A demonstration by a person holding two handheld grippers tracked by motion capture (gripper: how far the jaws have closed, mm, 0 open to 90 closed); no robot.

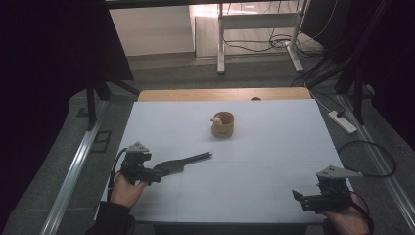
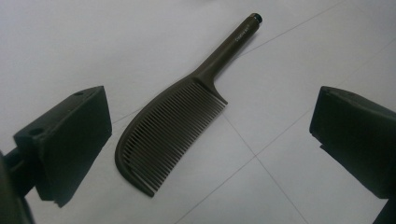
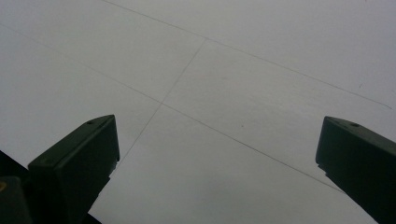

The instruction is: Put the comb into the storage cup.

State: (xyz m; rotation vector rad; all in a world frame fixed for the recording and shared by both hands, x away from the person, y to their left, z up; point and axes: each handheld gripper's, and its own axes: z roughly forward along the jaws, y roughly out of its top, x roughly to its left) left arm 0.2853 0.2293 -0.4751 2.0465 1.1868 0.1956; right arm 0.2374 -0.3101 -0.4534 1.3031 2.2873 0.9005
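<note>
A dark brown comb (image 1: 183,163) lies flat on the white table (image 1: 274,147), its handle pointing towards the back right. My left gripper (image 1: 155,172) is at the comb's toothed end. In the left gripper view the comb (image 2: 173,130) lies on the table between the two jaws, which stand wide apart and clear of it; my left gripper (image 2: 212,122) is open. Near the front right corner my right gripper (image 1: 299,198) is open, with bare table between the jaws of my right gripper (image 3: 217,140).
A small tan cup (image 1: 223,125) with a pale object in it stands at the middle of the table, behind the comb. A wooden strip (image 1: 225,94) runs along the table's far edge. A cable (image 1: 367,161) loops off the right side.
</note>
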